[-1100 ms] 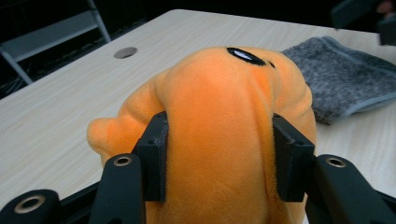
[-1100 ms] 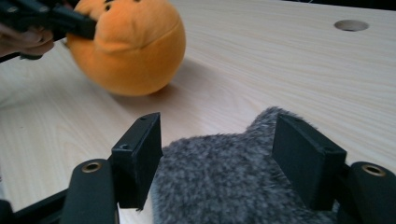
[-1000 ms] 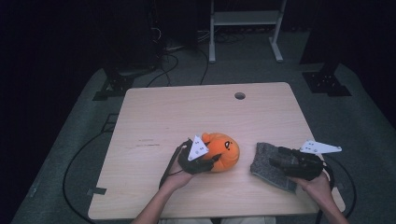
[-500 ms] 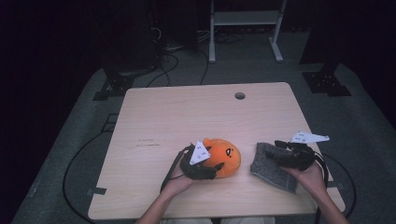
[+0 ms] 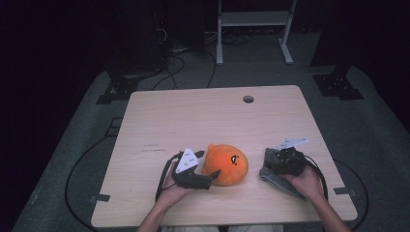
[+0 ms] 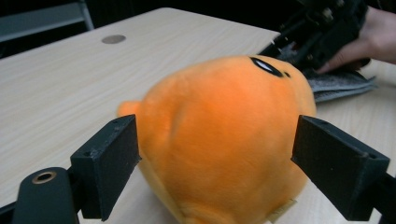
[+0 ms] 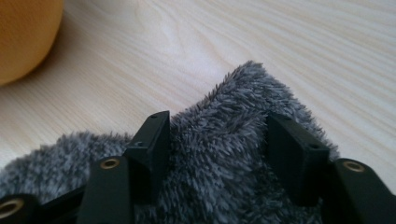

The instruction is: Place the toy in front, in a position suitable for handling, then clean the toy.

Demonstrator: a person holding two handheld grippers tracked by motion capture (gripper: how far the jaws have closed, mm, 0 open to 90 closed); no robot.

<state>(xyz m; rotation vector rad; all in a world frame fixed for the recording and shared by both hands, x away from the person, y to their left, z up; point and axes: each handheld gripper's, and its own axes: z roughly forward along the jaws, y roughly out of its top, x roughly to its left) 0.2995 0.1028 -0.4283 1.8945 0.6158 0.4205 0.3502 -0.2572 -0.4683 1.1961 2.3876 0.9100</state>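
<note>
An orange plush toy (image 5: 227, 164) with a dark eye lies on the wooden table (image 5: 193, 121) near its front edge. My left gripper (image 5: 209, 165) stands at the toy's left side. Its jaws have just been opening and now flank the plush (image 6: 219, 140) without squeezing it. To the right lies a grey furry cloth (image 5: 280, 181). My right gripper (image 5: 271, 162) is down on it, and its jaws have just been closing. In the right gripper view a raised fold of the cloth (image 7: 219, 154) is bunched between the pads (image 7: 156, 135), which press into the fur.
A round cable hole (image 5: 248, 99) sits near the table's far edge. The light wood between it and the toy is bare. Beyond the table are a dark floor, cables and a white frame (image 5: 251, 29). Black cables trail off both grippers over the front edge.
The left gripper has let go of the plush and drawn slightly left, its jaws now wide. The right gripper moved left and down onto the grey cloth and closed on a fold.
</note>
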